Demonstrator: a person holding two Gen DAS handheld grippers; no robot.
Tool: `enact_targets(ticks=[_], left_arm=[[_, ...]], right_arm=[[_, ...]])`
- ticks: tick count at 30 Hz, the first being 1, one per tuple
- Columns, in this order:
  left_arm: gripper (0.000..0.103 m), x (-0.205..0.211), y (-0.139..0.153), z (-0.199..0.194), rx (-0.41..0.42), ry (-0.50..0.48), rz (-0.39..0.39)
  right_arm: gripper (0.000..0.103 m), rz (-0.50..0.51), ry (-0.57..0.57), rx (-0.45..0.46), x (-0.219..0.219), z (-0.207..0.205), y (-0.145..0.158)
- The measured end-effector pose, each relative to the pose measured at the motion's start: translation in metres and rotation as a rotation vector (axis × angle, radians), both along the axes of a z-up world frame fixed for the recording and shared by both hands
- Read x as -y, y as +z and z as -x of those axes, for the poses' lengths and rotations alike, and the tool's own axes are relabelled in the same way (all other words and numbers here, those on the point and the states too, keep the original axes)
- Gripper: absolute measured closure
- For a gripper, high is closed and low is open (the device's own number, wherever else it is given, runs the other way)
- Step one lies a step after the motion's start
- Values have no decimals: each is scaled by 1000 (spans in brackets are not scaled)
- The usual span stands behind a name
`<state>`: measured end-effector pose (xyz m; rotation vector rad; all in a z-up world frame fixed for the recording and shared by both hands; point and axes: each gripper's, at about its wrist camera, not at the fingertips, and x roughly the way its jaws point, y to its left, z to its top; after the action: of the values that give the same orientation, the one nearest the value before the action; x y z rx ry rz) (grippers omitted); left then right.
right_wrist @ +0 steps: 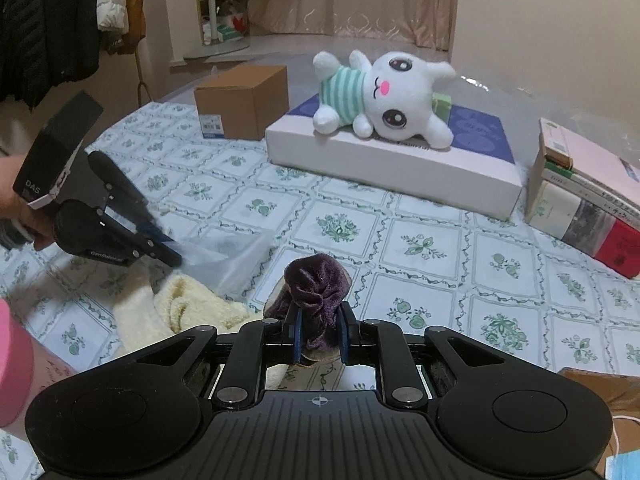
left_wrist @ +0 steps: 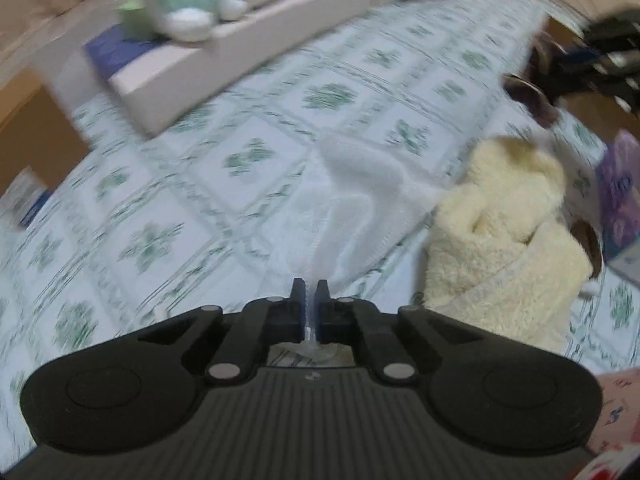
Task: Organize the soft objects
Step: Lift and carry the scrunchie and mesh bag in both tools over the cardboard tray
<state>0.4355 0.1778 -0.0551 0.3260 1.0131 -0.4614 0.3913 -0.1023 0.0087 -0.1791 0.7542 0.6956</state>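
My left gripper [left_wrist: 310,292] is shut on the edge of a clear plastic bag [left_wrist: 352,204] that lies on the floral bedspread [left_wrist: 168,184]. From the right wrist view the left gripper [right_wrist: 174,255] pinches that plastic bag [right_wrist: 224,256] just above a cream fleece cloth [right_wrist: 192,304]. The fleece cloth [left_wrist: 500,236] lies bunched to the right of the bag. My right gripper [right_wrist: 318,332] is shut on a purple velvet piece [right_wrist: 316,280] and shows at the upper right of the left wrist view [left_wrist: 560,92]. A white plush bunny [right_wrist: 384,96] lies on a flat white box [right_wrist: 392,168].
A cardboard box [right_wrist: 244,104] stands behind the white box. A stack of books [right_wrist: 580,196] sits at the right. A purple packet [left_wrist: 620,196] lies beyond the fleece. Coats [right_wrist: 48,20] hang at the far left. A hand [right_wrist: 24,216] holds the left gripper.
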Motion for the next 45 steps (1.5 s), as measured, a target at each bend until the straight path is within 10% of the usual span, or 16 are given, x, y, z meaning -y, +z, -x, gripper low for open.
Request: enact_targets(ticks=[18, 45], left_arm=[[102, -47, 123, 160, 187, 555, 198], [102, 83, 184, 364, 368, 581, 493]], right_arm=[[86, -133, -96, 17, 42, 107, 71], [86, -301, -302, 31, 142, 278, 83]])
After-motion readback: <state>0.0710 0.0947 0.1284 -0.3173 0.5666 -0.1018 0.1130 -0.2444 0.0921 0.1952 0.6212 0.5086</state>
